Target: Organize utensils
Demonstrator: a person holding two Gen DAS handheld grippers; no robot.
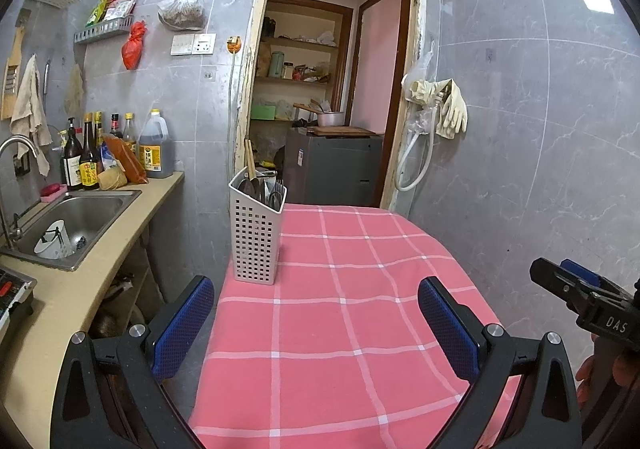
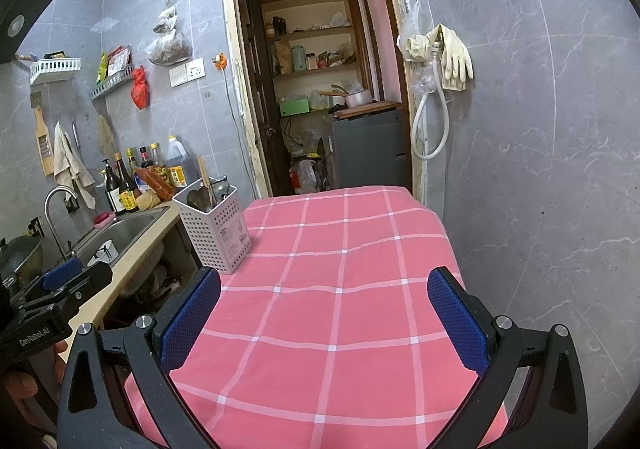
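Claws, left [image 1: 316, 313] and right [image 2: 324, 309], gape empty above pink cloth [image 2: 332, 289]; utensil caddy [image 1: 256, 233] stands far-left.

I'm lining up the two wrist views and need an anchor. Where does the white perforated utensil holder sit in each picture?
Left wrist view: the white perforated utensil holder stands left of centre, on the left edge of the pink checked tablecloth.
Right wrist view: the holder is left of centre, at the cloth's far-left corner, next to the sink counter.
Shared landmark: the cream rubber gloves hanging right of the doorway.
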